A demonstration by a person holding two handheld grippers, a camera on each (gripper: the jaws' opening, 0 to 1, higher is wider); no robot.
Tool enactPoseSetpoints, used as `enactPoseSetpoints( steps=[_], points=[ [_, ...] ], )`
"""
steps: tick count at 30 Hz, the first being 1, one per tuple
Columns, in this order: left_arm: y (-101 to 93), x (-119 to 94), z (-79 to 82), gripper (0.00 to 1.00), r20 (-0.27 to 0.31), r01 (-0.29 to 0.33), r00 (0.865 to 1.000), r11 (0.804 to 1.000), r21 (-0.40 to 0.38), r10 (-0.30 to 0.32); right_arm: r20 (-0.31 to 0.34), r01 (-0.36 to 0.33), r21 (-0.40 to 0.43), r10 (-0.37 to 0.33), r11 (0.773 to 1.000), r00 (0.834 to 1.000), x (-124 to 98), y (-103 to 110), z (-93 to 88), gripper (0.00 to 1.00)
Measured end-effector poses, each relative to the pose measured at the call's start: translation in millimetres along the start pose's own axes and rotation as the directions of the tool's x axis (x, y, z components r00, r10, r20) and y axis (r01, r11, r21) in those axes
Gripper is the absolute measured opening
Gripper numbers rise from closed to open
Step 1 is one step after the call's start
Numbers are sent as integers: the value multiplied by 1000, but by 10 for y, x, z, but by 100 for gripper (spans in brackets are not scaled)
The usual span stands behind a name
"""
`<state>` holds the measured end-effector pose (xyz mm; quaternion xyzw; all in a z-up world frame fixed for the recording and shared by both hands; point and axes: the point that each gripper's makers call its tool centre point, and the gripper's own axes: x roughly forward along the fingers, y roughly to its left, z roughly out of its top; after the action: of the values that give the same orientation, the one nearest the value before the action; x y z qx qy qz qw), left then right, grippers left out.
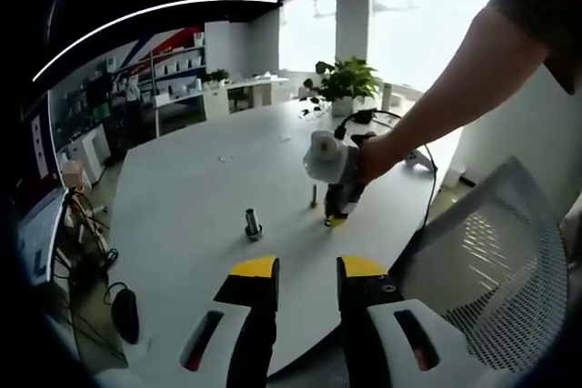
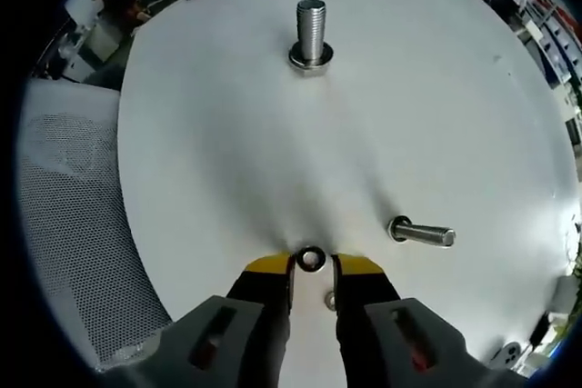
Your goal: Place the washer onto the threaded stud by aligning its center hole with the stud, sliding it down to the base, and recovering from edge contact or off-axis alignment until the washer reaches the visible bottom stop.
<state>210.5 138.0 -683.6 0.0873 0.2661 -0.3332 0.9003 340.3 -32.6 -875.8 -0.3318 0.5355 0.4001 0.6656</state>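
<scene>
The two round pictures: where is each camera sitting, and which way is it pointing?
Left gripper view: rides on the left gripper, held back from the white table, looking across it toward the windows; the person's arm holds the right gripper down near a small stud.
Right gripper view: rides on the right gripper, looking down at the table from close; its fingers hold a washer.
Shared: the upright threaded stud, the table and the mesh chair.
</scene>
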Motion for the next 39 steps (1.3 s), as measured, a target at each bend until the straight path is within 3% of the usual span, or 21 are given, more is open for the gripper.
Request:
enactPoseSetpoints(
  steps=[8, 21, 23, 27, 34, 39],
  points=[
    [10, -1, -7, 23, -4, -5, 1000, 1000, -1, 5, -60, 2, -59, -5, 998, 998, 13, 28, 9, 16],
    [4, -1, -11, 23, -6, -9, 1000, 1000, 7, 9, -196, 47, -6, -47, 999, 980, 38, 32, 3, 14],
    [5, -2, -11, 23, -6, -10, 1000, 1000, 7, 10, -188, 46, 50, -36, 998, 981, 30, 14, -5, 14],
    [7, -4, -15, 23, -7, -11, 1000, 1000, 8, 11, -171, 52, 30, -47, 998, 984, 10, 43, -19, 14],
    [5, -10, -6, 23, -2, -10, 1000, 1000, 10, 10, -8, 51, 137, -50, 989, 999, 3, 16, -21, 14],
    [-16, 2, -10, 23, -7, 1, 1000, 1000, 16, -1, 31, 38, 167, -43, 985, 999, -16, 5, -50, 13]
  ],
)
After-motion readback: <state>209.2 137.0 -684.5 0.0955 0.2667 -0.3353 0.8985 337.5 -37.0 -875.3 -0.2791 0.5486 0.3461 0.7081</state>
